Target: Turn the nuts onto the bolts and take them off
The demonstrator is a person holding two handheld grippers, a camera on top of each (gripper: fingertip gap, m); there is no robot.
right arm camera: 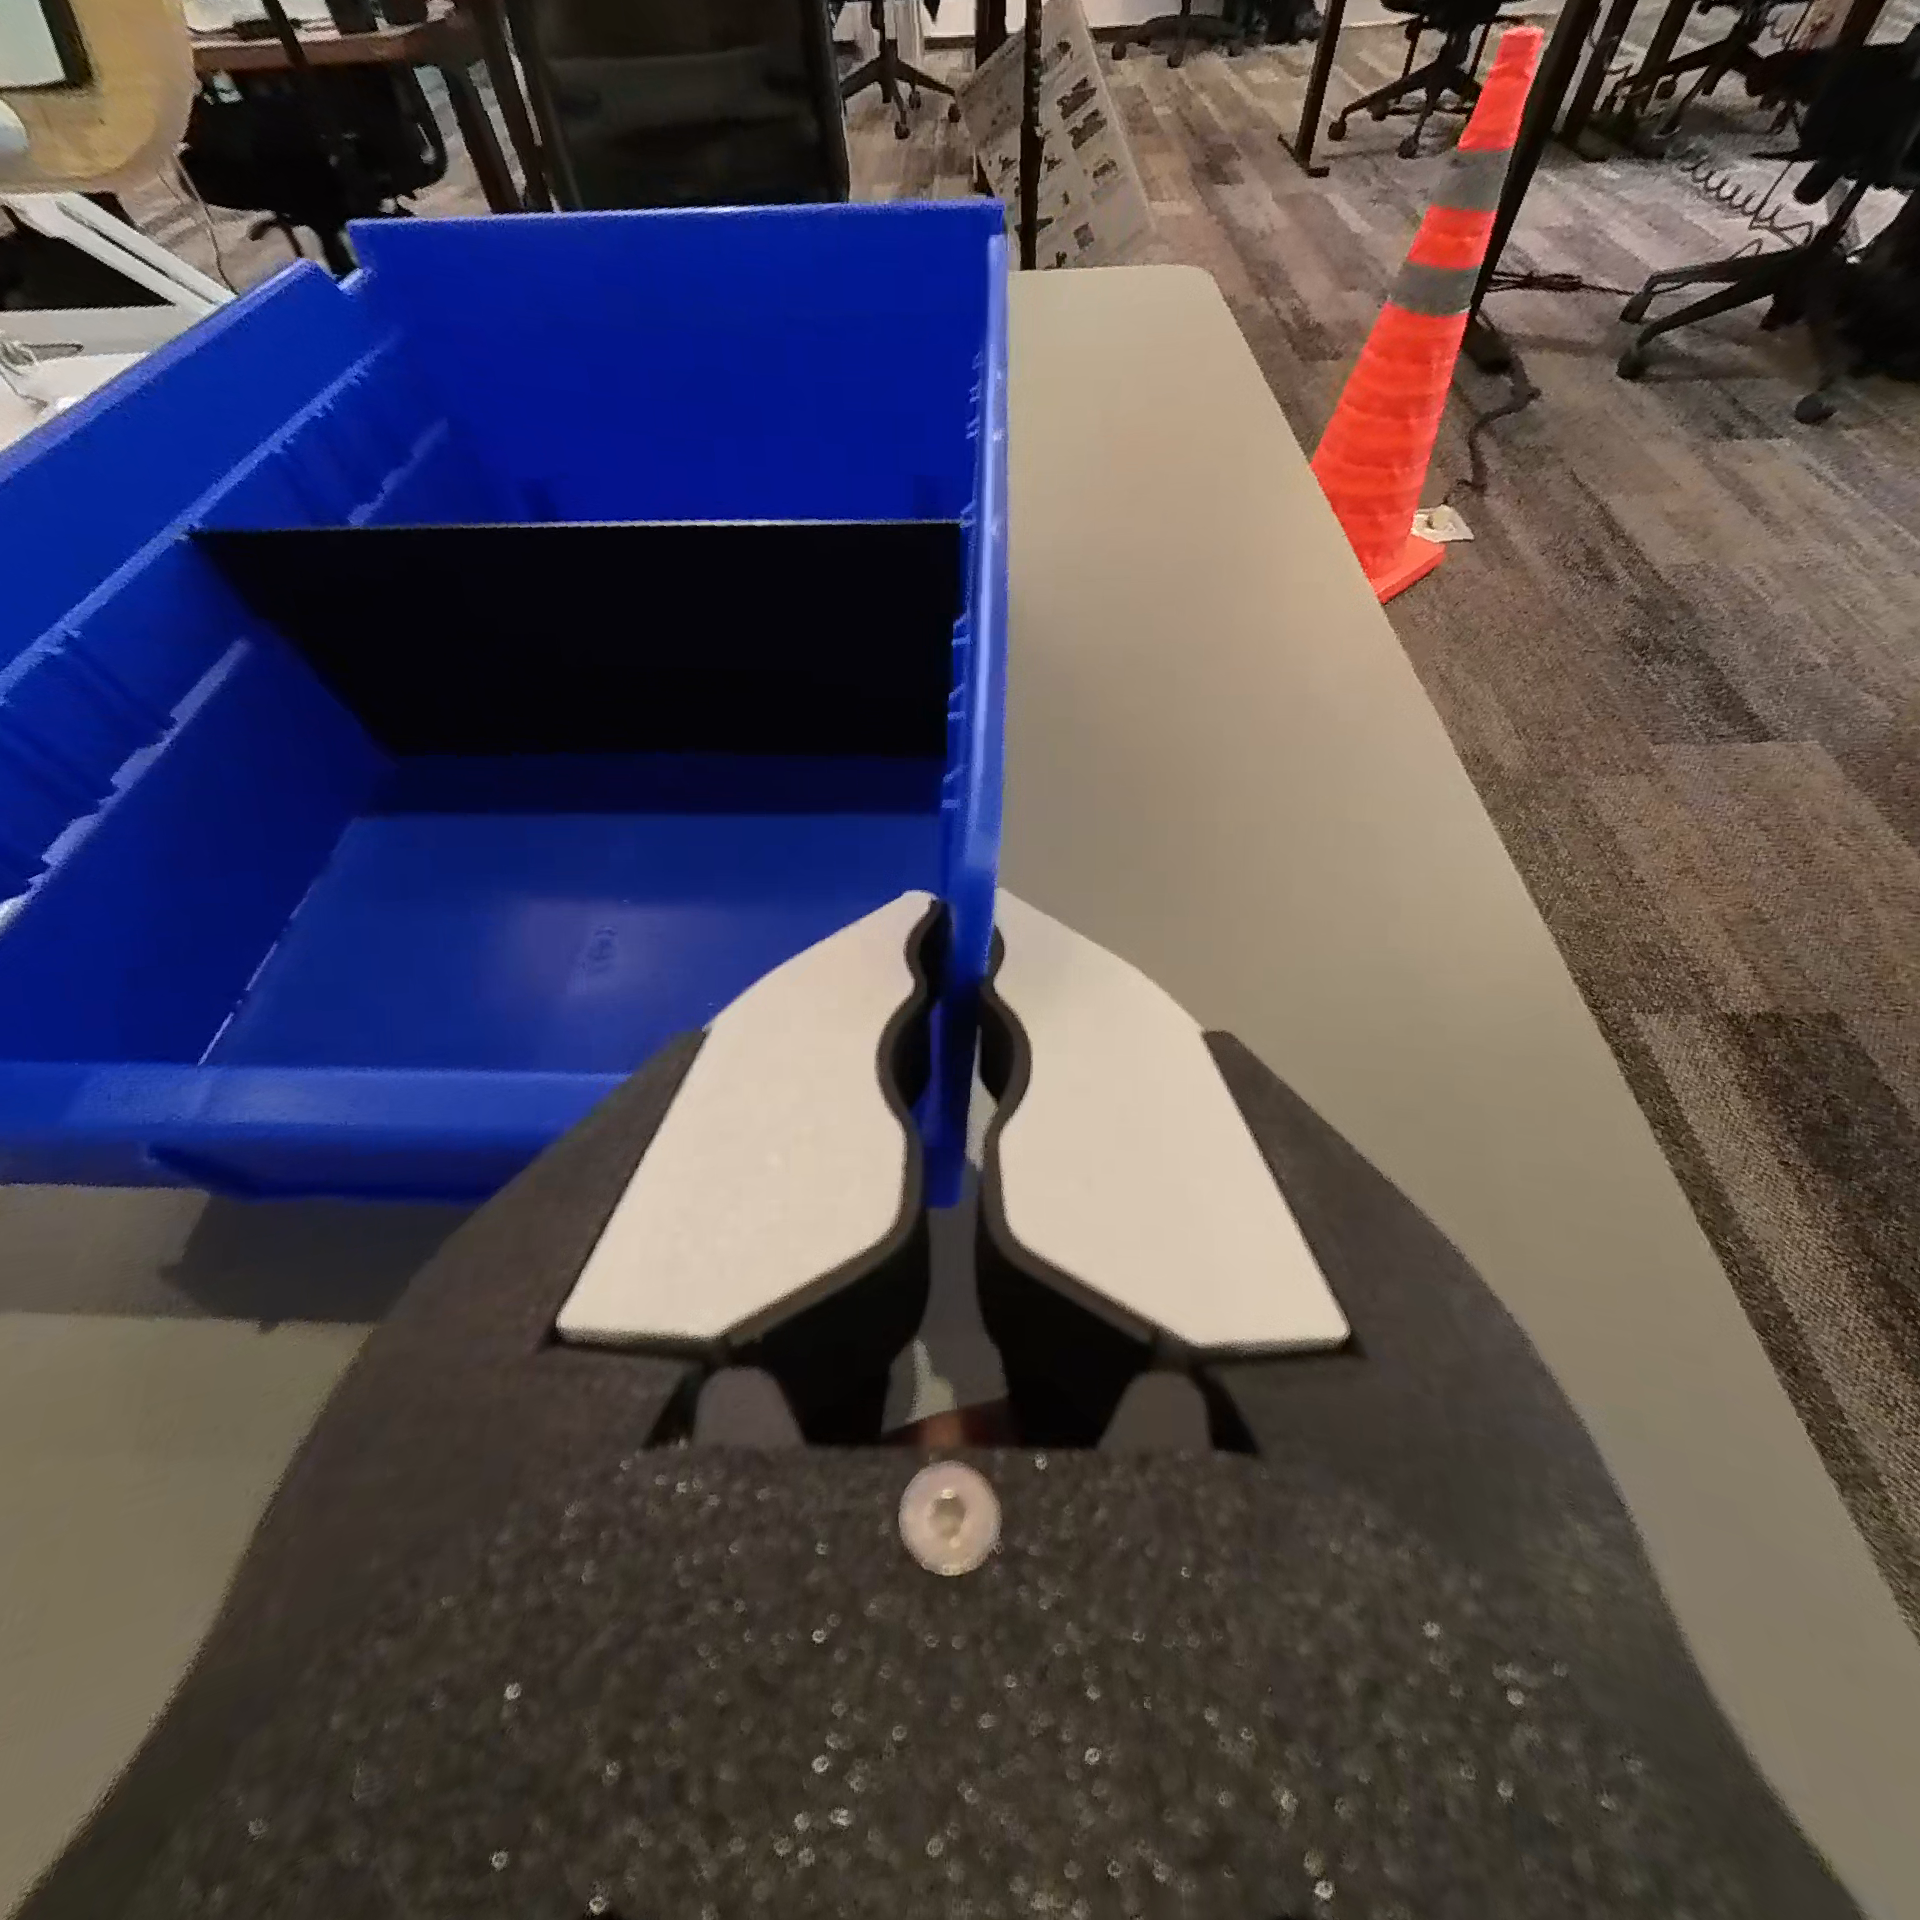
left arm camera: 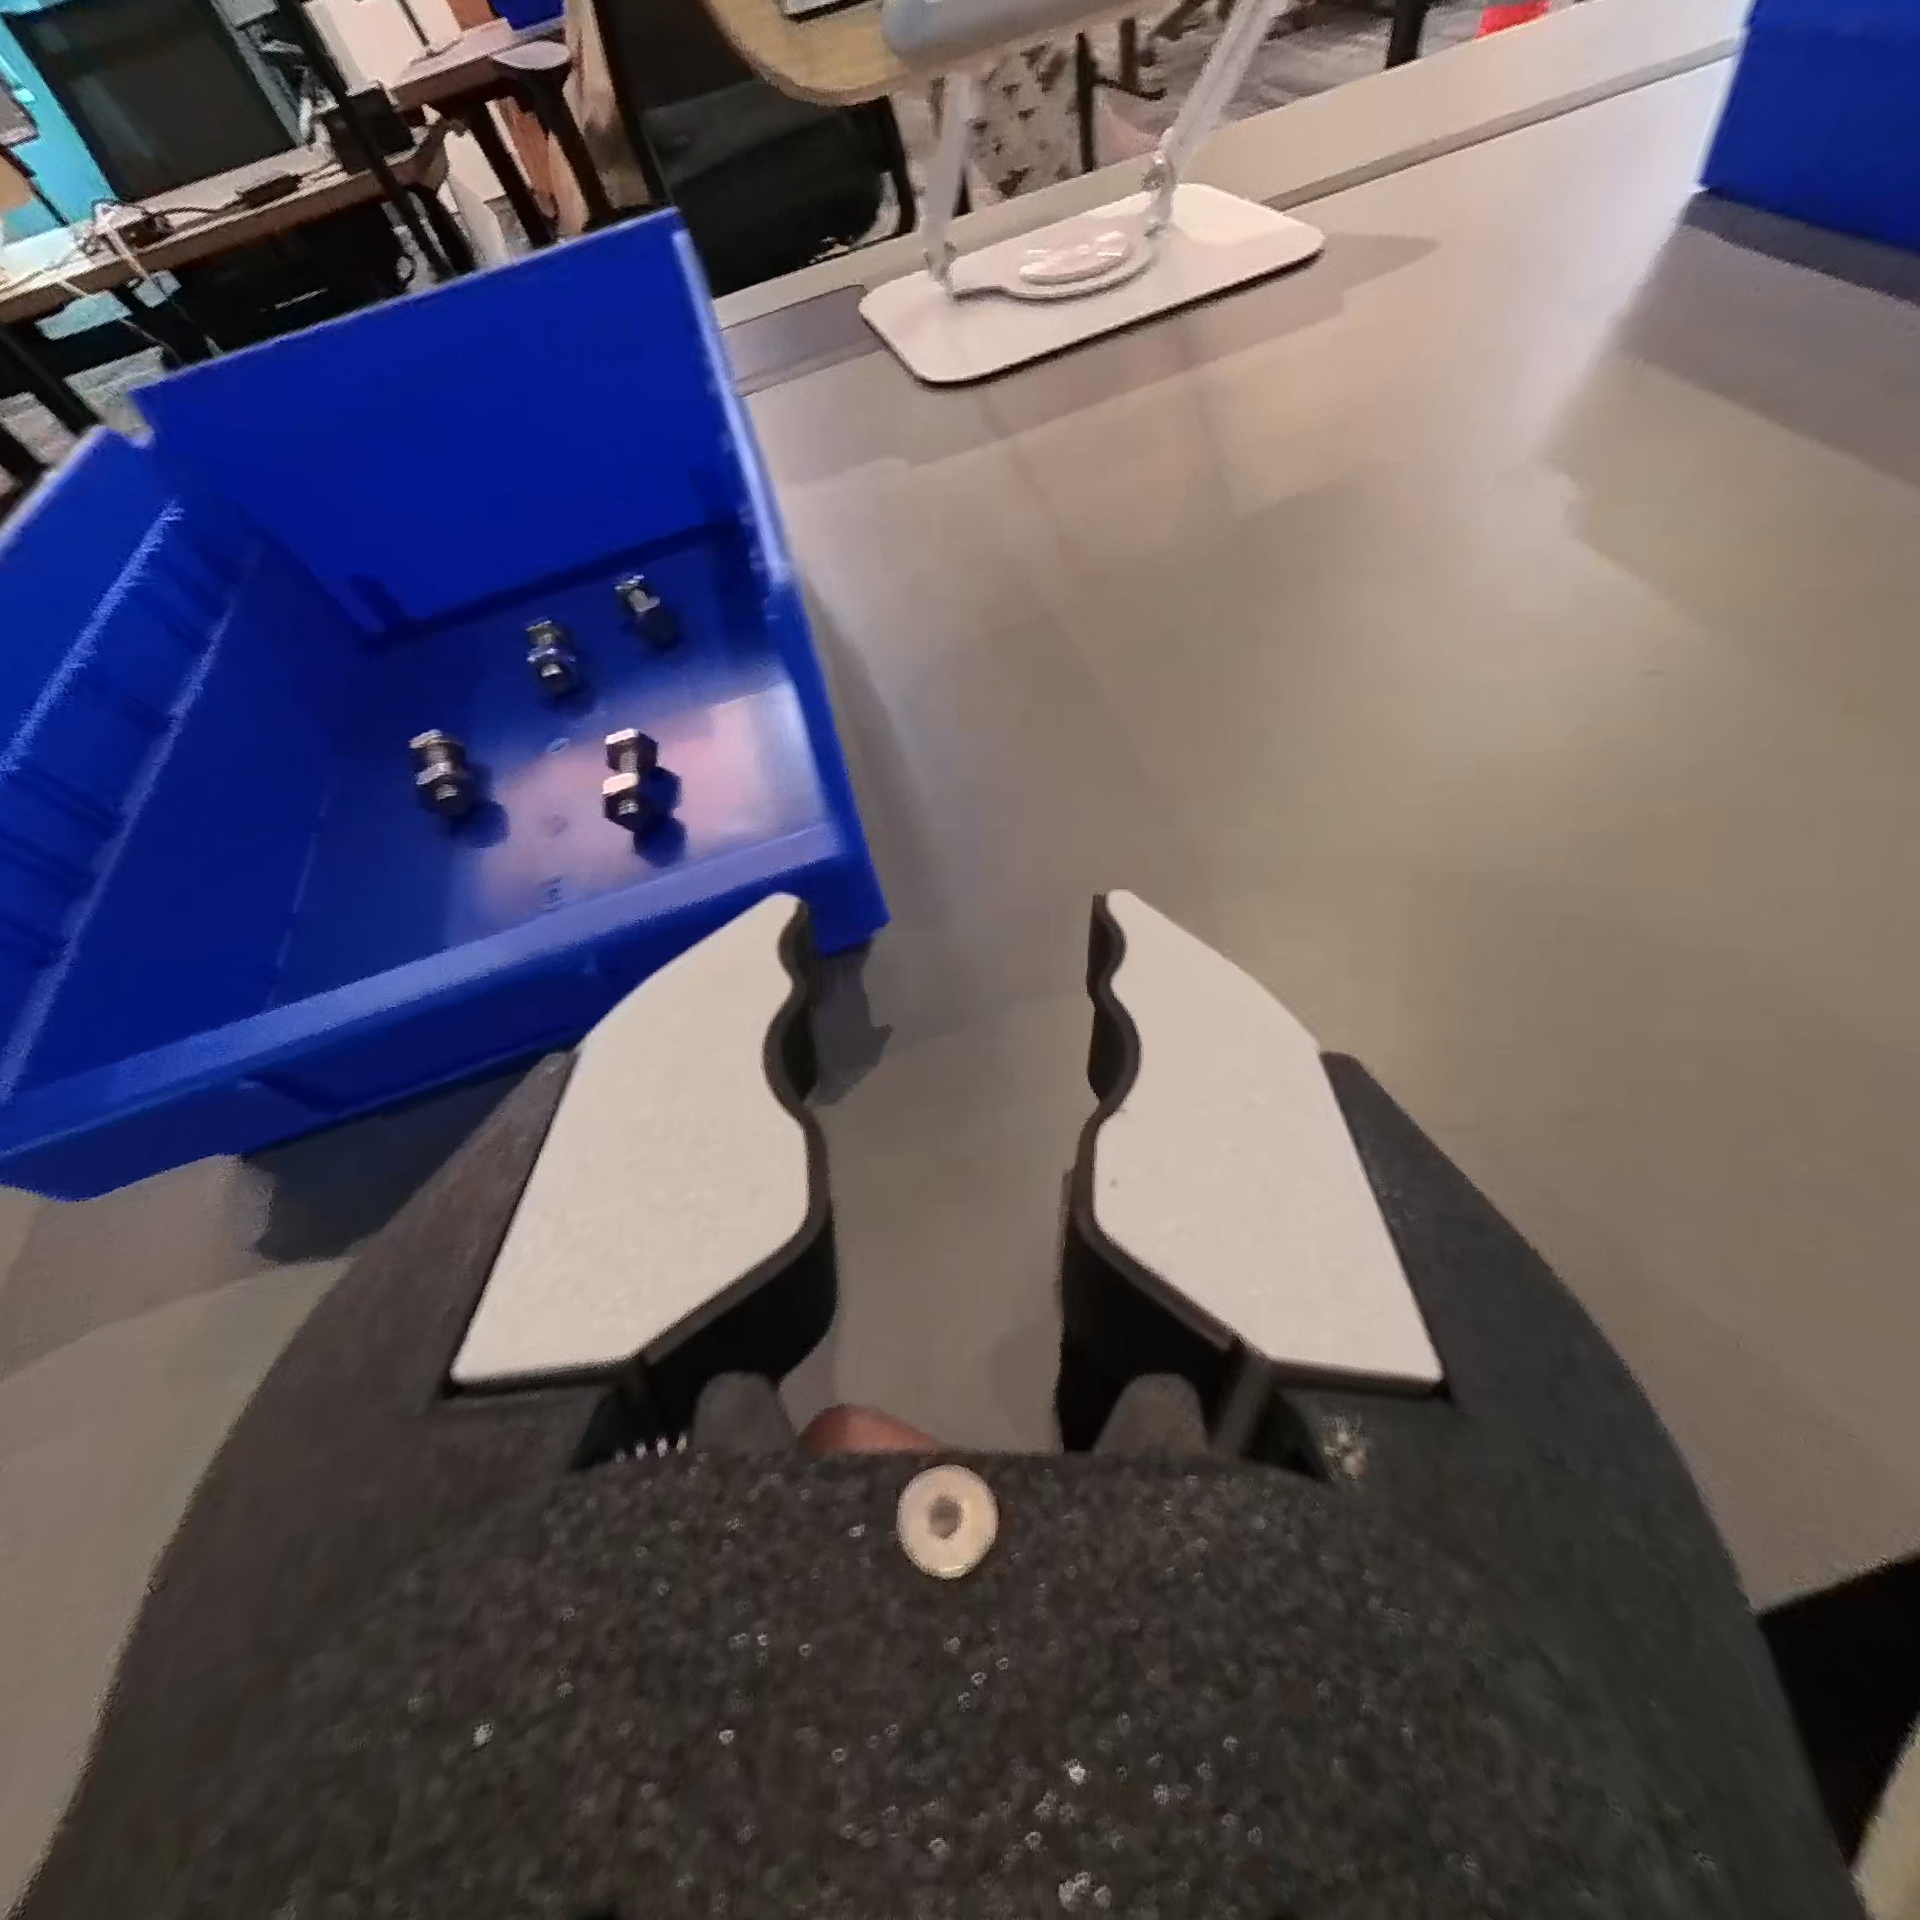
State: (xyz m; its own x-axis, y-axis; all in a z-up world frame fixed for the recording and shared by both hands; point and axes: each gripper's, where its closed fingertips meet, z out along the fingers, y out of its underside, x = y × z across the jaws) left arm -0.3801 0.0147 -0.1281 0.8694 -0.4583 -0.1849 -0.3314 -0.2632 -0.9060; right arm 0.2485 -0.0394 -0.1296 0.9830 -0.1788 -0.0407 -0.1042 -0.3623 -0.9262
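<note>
Lying in the left blue bin point(left arm camera: 436, 488), four nutted bolts point(left arm camera: 540, 717) are being counted. Left gripper point(left arm camera: 945, 935) is being held spread above bare table point(left arm camera: 1351, 831); right gripper point(right arm camera: 966, 935) is being clamped on the second bin's side wall point(right arm camera: 982, 623).

No writing can be read; a far leaning board point(right arm camera: 1070, 135) bears printed rows, too small to make out.

Left bin point(left arm camera: 436, 499) runs off the frame's left edge; its four bolts point(left arm camera: 548, 657) too small and soft to read threads. Divider point(right arm camera: 582, 639) hides the right bin's point(right arm camera: 665, 343) far compartment floor.
</note>
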